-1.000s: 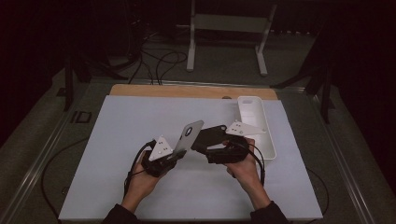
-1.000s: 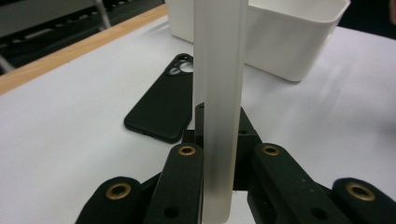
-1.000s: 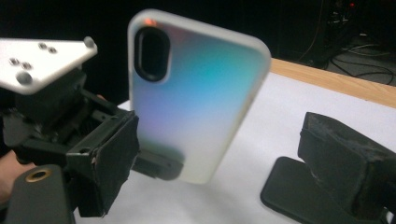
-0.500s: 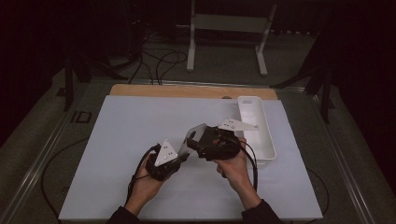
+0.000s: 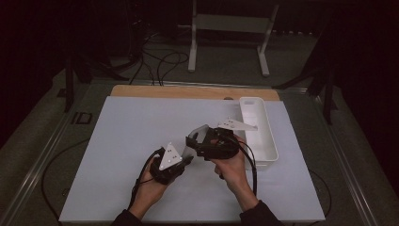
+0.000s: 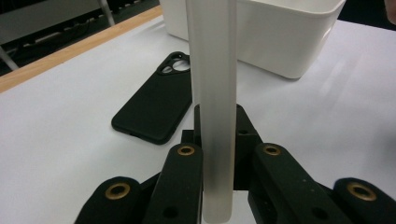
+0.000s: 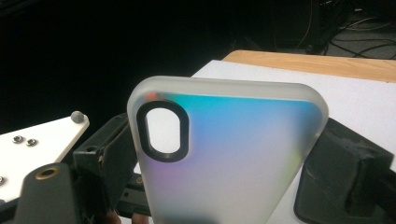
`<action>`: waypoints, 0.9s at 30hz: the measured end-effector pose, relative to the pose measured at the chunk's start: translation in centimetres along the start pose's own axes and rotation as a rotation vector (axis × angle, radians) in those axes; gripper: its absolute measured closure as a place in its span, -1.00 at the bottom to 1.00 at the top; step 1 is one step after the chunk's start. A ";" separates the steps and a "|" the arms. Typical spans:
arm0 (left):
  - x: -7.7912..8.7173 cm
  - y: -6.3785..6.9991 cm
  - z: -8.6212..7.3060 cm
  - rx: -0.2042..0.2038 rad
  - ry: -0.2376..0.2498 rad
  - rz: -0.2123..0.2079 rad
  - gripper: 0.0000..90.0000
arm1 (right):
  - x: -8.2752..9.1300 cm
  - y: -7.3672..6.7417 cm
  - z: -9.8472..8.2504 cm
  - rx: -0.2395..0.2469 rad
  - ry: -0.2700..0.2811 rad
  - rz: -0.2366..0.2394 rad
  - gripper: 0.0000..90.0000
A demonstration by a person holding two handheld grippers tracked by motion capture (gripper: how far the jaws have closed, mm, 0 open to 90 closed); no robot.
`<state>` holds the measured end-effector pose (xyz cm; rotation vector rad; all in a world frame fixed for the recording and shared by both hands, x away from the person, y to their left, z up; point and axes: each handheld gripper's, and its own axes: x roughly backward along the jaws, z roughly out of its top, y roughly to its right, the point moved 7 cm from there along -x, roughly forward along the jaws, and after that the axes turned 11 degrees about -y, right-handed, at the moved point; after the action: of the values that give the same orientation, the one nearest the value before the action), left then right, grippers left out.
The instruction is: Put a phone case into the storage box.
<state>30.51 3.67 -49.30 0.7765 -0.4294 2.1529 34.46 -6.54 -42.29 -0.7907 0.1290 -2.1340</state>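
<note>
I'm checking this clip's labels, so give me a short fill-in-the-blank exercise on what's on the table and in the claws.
1. The left claw is shut on the edge of a frosted, translucent phone ____.
2. The second case lying flat on the white table is ____ in colour.
3. The tray at the table's right side is ____ in colour.

Missing words: case; black; white

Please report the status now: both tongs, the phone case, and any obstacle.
Left tongs shut on frosted phone case. Right tongs hold its other end. Black case flat on table, white bin beyond; nothing blocking.
</note>
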 end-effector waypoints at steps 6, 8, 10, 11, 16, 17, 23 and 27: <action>-0.1 0.1 0.0 -0.009 -0.009 -0.012 0.86 | 0.1 -0.3 0.0 0.021 -0.004 -0.018 -0.63; -0.1 0.2 0.0 -0.010 -0.007 -0.019 0.78 | 0.0 -0.5 0.0 0.032 -0.005 -0.016 -0.63; -0.1 0.1 0.0 0.001 -0.010 -0.027 0.56 | -0.1 -0.6 -0.1 0.037 -0.008 -0.016 -0.63; -0.1 0.0 0.0 0.005 -0.012 -0.028 0.43 | -0.1 -0.6 -0.1 0.043 -0.008 -0.020 -0.63; 0.6 -0.6 -0.2 0.041 -0.008 -0.003 -0.14 | 0.1 -0.4 0.0 0.047 -0.001 -0.037 -0.63; 0.8 -0.9 -0.3 0.045 -0.006 0.016 -0.23 | 0.1 -0.4 0.0 0.045 0.002 -0.039 -0.63; 1.9 -1.9 -1.2 0.082 -0.001 0.026 -0.69 | 0.8 0.1 0.0 0.052 0.006 -0.060 -0.63; 2.7 -3.3 -2.3 0.123 -0.005 0.068 -0.86 | 1.1 0.4 0.0 0.053 0.006 -0.067 -0.63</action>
<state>30.84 8.53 -49.08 0.8462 -0.3316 2.2579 34.24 -7.56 -41.88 -0.7672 0.0499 -2.1937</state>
